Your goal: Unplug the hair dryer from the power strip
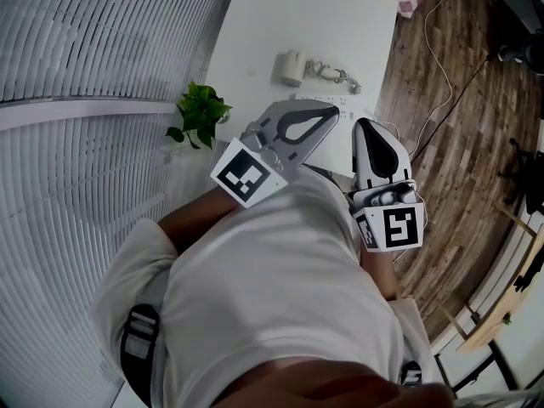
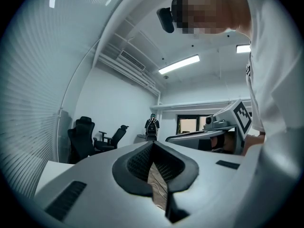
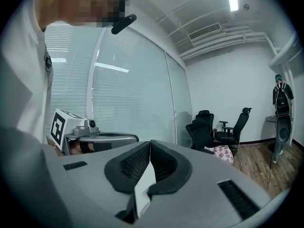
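Observation:
The white hair dryer (image 1: 291,67) lies on the white table (image 1: 255,32), with its cable (image 1: 333,75) bunched to its right. Just nearer than it, what looks like a white power strip (image 1: 327,100) runs across the table, partly hidden by my grippers. My left gripper (image 1: 333,110) is held in front of the person's chest above the table's near edge, shut on nothing. My right gripper (image 1: 360,124) hangs beside it, also shut and empty. In the gripper views both pairs of pads (image 2: 153,144) (image 3: 150,143) meet at the tips and point level into the room.
A small green plant (image 1: 200,113) stands at the table's left corner against the blinds-covered glass wall (image 1: 85,83). Wood floor (image 1: 459,126) with a thin cable lies right of the table. Black office chairs (image 3: 213,127) and a standing person (image 2: 152,125) are far off.

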